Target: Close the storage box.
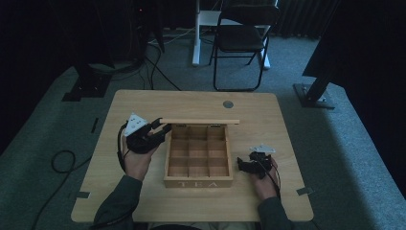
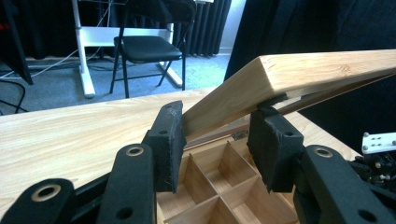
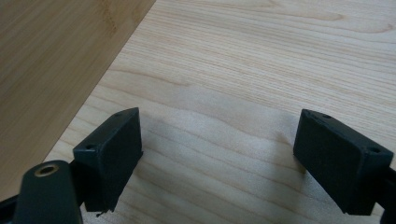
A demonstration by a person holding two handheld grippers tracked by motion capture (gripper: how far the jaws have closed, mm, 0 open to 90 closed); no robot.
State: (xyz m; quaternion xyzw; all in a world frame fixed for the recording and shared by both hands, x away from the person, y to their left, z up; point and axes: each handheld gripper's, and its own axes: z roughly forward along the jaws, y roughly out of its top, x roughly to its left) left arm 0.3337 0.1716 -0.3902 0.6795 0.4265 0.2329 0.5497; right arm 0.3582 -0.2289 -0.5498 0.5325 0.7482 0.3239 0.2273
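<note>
A wooden tea box [image 1: 198, 182] with several bare compartments [image 2: 219, 179] stands mid-table, its lid [image 1: 200, 121] raised at the back. My left gripper [image 1: 164, 128] reaches in from the left and is shut on the lid's left corner [image 2: 327, 70]. Both pads [image 2: 170, 140] touch the wood in the left gripper view [image 2: 217, 114]. My right gripper [image 1: 241, 165] rests low on the table just right of the box. It is open, with nothing but bare tabletop between its jaws [image 3: 219, 126]. The box's side wall [image 3: 46, 70] runs along the left of the right gripper view.
The table [image 1: 143, 201] has a round cable grommet [image 1: 228, 104] near its far edge. Beyond it stand a black folding chair [image 1: 242, 38] and a white desk leg [image 1: 196, 33]. Cables [image 1: 62, 160] lie on the carpet at the left.
</note>
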